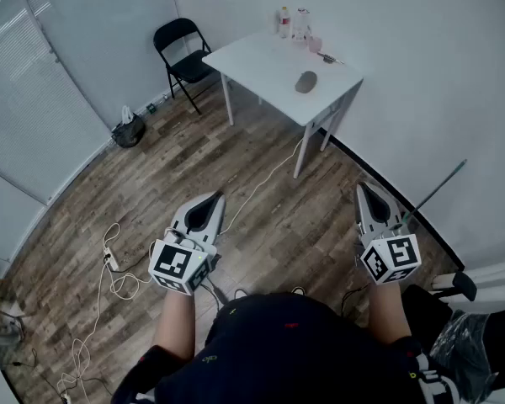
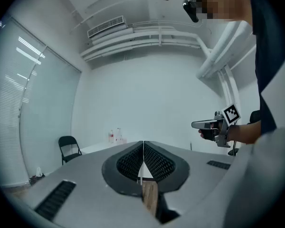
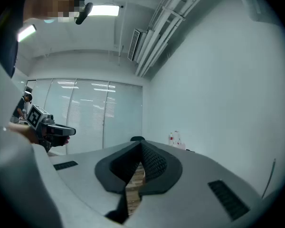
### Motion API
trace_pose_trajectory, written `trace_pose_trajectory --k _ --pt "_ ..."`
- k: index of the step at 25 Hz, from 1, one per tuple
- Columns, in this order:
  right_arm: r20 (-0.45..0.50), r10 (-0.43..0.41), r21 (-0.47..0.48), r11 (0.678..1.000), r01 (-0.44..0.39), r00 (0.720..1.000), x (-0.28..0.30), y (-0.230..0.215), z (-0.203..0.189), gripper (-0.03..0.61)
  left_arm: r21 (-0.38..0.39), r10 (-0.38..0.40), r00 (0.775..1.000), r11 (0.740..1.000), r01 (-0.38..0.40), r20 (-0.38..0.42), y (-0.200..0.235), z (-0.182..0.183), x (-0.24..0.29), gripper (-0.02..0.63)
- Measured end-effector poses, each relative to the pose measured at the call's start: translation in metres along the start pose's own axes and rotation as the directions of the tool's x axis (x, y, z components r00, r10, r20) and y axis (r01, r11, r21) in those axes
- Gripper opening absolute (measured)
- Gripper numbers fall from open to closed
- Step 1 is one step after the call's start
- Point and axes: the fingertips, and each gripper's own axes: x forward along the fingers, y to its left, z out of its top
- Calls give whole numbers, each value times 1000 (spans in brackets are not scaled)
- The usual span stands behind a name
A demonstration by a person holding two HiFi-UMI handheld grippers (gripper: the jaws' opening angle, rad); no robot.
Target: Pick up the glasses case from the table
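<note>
We held both grippers level in front of us, well short of the table (image 1: 261,61), so the pick had not yet begun. The left gripper (image 1: 216,196) had its two jaws pressed together with nothing between them, and the right gripper (image 1: 364,187) was likewise shut tight and empty. The glasses case (image 1: 306,82), a small grey oval, lay on the near right part of the white tabletop, apart from the bottles (image 1: 291,23) that stood at the far edge. From our jaws it lay straight ahead and well away, across a stretch of bare wooden floor (image 1: 261,217), and it sat between the lines of the two grippers, somewhat closer to the right one's line. We judged the right gripper the nearer hand for the reach, though not by much. The case's long axis seemed to run roughly away from us, but it was too small in the head view for us to be sure. Whichever hand went, we reckoned we first had to walk up to the table's near corner, open the jaws, and close them across the case's short width.
</note>
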Motion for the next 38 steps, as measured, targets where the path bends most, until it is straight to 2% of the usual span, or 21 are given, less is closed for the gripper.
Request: trace_pose_trajectory --k 10,16,19,25,34,38 --pt "-11 11 4 1000 -11 1000 12 4 -5 21 -9 -19 1000 1000 19 -22 1 -6 7 23" --pt "18 50 99 994 -52 999 19 13 -8 21 -13 -20 1000 1000 20 -16 7 -5 3 23" --pt "8 56 107 993 -57 998 22 22 -15 21 -13 -17 1000 1000 17 -21 12 -9 -2 23" --pt "-9 59 112 992 -57 998 39 49 -19 21 64 -44 998 997 48 -54 26 -18 -13 23" --pt "-51 78 89 993 -73 996 72 119 -31 21 30 -71 995 997 74 -67 82 -39 -44 23" --pt "-73 105 68 993 -100 992 93 135 -42 21 19 -69 996 997 71 -62 102 -45 -44 23"
